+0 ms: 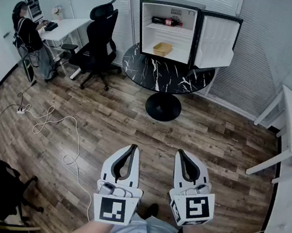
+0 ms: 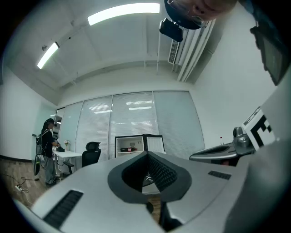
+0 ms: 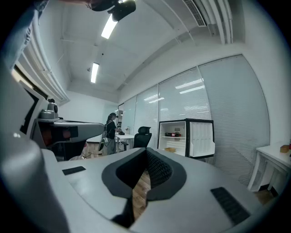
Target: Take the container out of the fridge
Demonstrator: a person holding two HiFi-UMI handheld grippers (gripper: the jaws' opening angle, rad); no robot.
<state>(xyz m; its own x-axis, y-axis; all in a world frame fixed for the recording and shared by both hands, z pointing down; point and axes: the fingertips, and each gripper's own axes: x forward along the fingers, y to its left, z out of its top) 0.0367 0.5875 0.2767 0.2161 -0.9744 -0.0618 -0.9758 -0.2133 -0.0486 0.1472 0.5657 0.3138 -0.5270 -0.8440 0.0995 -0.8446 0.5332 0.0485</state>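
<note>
Container (image 1: 162, 49) sits in open fridge (image 1: 169, 6), writing unreadable.

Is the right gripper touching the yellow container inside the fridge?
Apart. The head view shows wide floor between the right gripper and the container in the fridge.

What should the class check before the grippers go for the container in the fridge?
1. fridge door open: ok.
2. container in plain sight, nothing in front of it: ok.
3. left gripper empty: ok, jaws together on nothing.
4. right gripper empty: ok, jaws together on nothing.
5. Jaws apart for a grasp: not ok, both shut.
6. Close enough to reach: not ok, floor lies between the grippers and the table.
</note>
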